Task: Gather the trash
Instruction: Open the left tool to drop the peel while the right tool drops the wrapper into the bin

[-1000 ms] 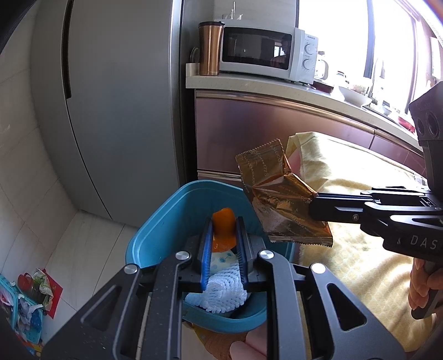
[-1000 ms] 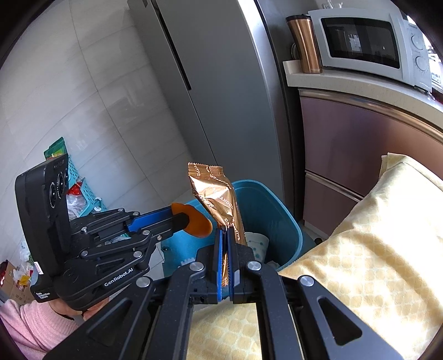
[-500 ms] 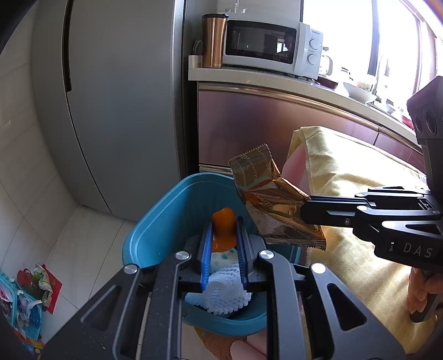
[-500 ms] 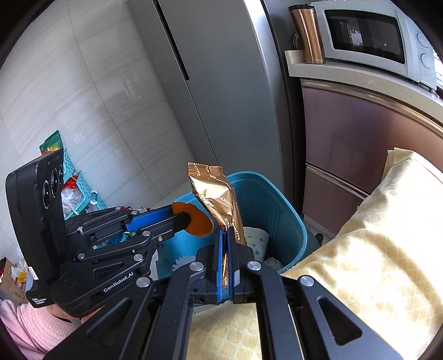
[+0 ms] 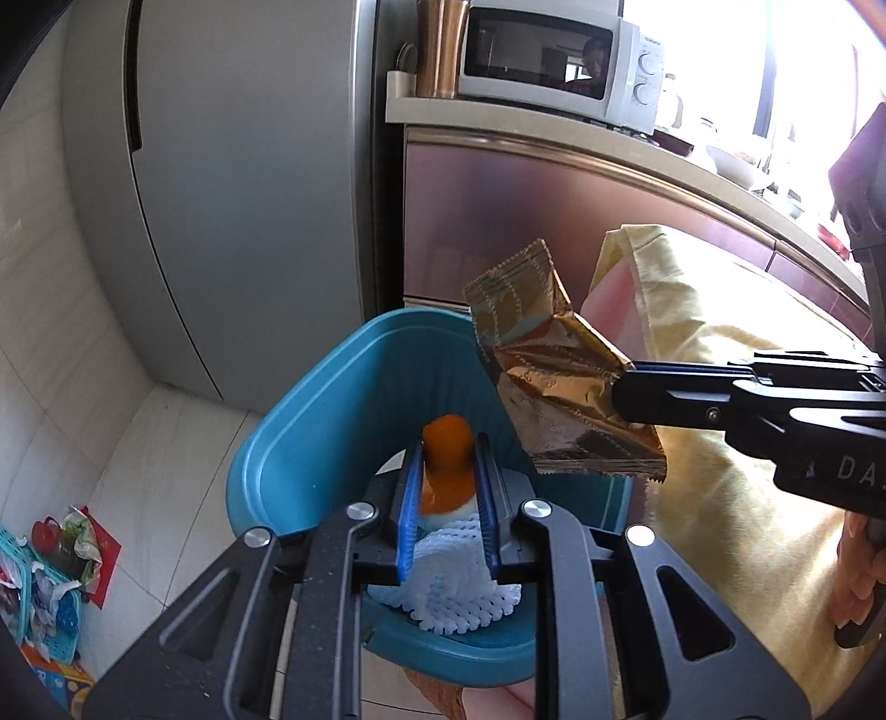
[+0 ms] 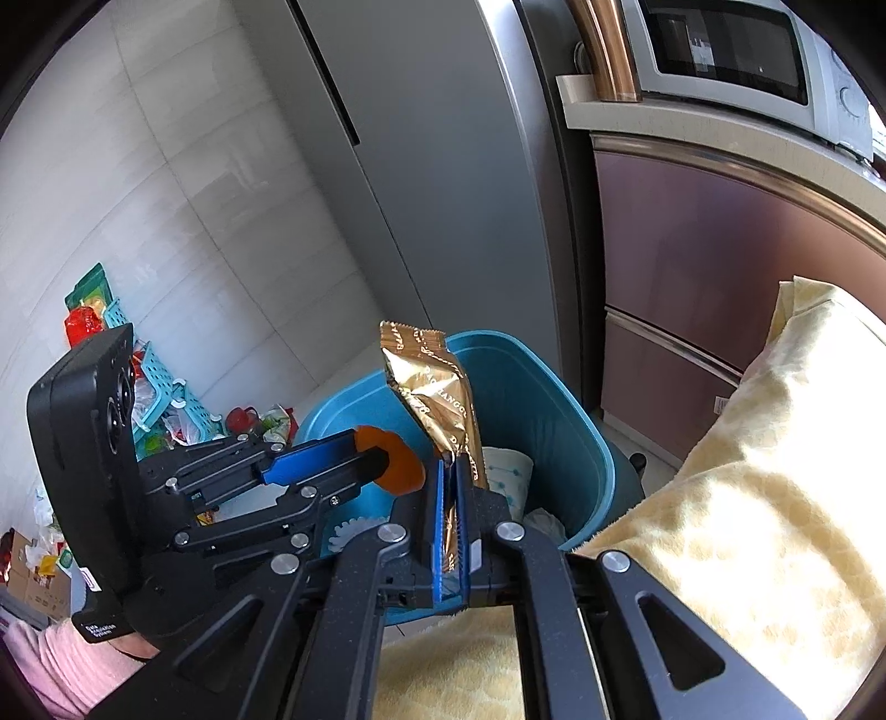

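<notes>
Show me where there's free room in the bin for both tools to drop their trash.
Free: the far half of the blue bin, from the back rim down its bare inner wall. Crowded: the near bottom, where white foam netting and printed paper lie. The left tool with orange peel and right tool with gold wrapper fill the near side.

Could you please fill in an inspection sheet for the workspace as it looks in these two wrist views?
Surface: table under a yellow patterned cloth, beside the bin.
Job's things: crinkled gold foil wrapper and orange peel piece, both held above the open teal plastic bin; white foam fruit net already inside.
Clutter: turquoise baskets with mixed packets on the floor by the wall.
Grippers: left gripper shut on the peel; right gripper shut on the wrapper's lower end.
Cables: nothing seen.
Surroundings: grey refrigerator, white microwave, copper tumbler on the counter.
</notes>
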The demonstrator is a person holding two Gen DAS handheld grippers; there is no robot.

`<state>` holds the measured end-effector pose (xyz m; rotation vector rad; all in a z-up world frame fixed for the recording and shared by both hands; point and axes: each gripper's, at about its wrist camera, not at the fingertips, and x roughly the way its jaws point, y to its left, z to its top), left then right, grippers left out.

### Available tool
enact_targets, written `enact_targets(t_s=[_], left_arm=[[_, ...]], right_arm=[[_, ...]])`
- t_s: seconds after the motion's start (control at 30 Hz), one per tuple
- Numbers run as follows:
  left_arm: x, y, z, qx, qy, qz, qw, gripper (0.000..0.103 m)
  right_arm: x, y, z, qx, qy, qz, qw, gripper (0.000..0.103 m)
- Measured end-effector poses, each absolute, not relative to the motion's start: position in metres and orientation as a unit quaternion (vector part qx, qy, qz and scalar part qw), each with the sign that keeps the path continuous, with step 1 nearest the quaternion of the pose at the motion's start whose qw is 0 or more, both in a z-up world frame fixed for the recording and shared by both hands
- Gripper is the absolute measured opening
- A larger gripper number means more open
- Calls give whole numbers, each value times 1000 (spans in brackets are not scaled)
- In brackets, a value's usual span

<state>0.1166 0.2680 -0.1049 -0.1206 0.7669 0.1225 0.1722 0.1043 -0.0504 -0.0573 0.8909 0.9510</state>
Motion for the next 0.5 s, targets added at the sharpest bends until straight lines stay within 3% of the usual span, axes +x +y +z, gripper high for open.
enact_targets(t_s=[0.17, 0.5], left_arm=[[120, 271, -110, -70, 377, 61, 922, 28], [114, 271, -106, -72, 371, 61, 924, 34]], right_arm=[[175, 104, -53, -23, 421, 431, 798, 7], [174, 96, -53, -12, 424, 428, 798, 7]])
